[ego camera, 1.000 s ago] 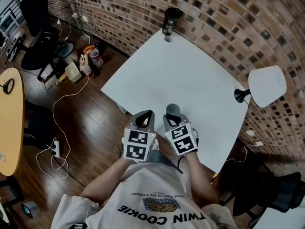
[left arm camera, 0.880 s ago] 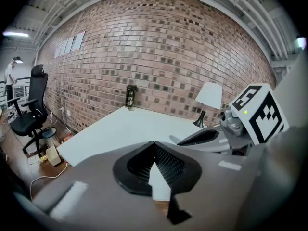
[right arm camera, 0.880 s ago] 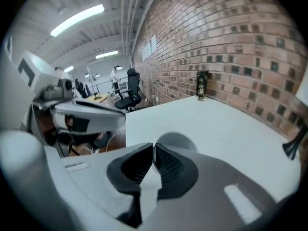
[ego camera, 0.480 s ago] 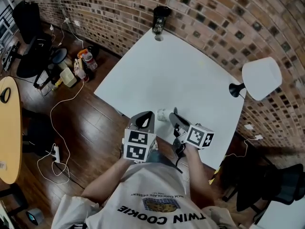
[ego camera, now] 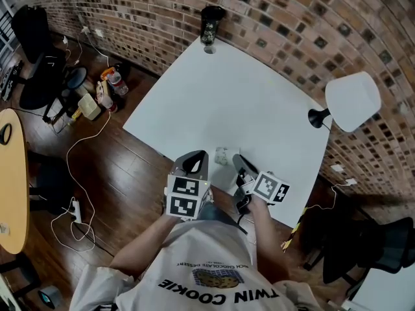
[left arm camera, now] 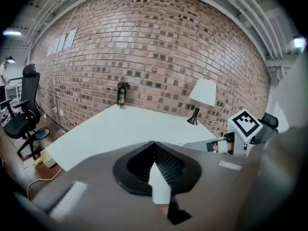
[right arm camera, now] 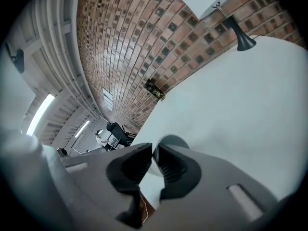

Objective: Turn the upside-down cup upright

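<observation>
A small pale cup (ego camera: pixel 222 155) lies tipped on its side just above the near edge of the white table (ego camera: pixel 246 96), its round end pointing left. My right gripper (ego camera: pixel 239 163) reaches in from the right, rolled over with its marker cube facing up and right. In the right gripper view the cup (right arm camera: pixel 172 142) has its thin wall pinched between the dark pads of my right gripper (right arm camera: pixel 155 157), whose jaws are opening slightly. My left gripper (ego camera: pixel 196 163) hovers just left of the cup, shut on nothing, with the pads of my left gripper (left arm camera: pixel 154 148) meeting.
A black desk lamp with a white shade (ego camera: pixel 352 101) stands at the table's right edge. A dark can (ego camera: pixel 209 23) sits on the far corner. Cables, bottles and bags (ego camera: pixel 104 89) litter the wooden floor at left, beside a round wooden table (ego camera: pixel 11 173).
My right gripper has rolled over and shifted right, turning the cup from standing with its base up to lying sideways. The left gripper has barely moved.
</observation>
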The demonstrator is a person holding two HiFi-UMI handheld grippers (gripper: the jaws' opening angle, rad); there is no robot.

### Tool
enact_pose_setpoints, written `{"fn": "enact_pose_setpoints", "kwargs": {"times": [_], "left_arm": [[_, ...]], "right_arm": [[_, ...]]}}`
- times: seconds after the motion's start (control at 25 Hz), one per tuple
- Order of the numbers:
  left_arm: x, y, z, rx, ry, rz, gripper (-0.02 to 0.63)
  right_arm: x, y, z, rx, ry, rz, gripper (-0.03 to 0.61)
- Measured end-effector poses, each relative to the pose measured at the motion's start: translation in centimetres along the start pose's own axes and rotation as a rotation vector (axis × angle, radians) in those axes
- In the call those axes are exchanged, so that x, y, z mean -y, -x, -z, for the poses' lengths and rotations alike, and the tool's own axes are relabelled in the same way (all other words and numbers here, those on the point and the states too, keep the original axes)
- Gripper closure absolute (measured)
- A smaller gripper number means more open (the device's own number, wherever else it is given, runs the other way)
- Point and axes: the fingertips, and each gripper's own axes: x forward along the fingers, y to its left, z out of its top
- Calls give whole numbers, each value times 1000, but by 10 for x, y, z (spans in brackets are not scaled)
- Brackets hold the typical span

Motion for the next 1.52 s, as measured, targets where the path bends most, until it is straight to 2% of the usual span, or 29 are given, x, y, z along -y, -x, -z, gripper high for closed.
{"fn": "enact_pose_setpoints", "kwargs": {"times": [0.36,0.48,0.6,0.68,0.8,0.88,0.96,1.04,1.16,1.32,1.52], "left_arm": [[-4,0,1,2,8,-15,611],[-4,0,1,8,11,-13,611],[-5,-1,2,0,9,-14,611],[-6,-1,4,-6,10,-14,611],[-8,0,5,-7,17,-16,611],[-10,-1,5,-4,22,-19,611],[-11,-2,3,0,19,-27,611],[-11,-1,3,3,22,-31,611],[-14,4,5,7,35,-37,611],[-20,8,8,12,57,-49,611],[-26,11,9,12,72,-54,611]], "right_arm": [[12,0,4,-37,69,75,511],[9,2,4,-67,157,92,452],[7,4,3,-105,274,120,430],[2,5,1,-135,403,150,416],[-16,3,4,-231,740,174,396],[-26,-5,19,-382,1021,152,379],[-25,-14,38,-561,1280,141,325],[-22,-22,50,-662,1415,134,318],[-27,-31,62,-738,1459,102,318],[-25,-38,79,-904,1523,73,318],[-22,-49,89,-994,1547,70,318]]}}
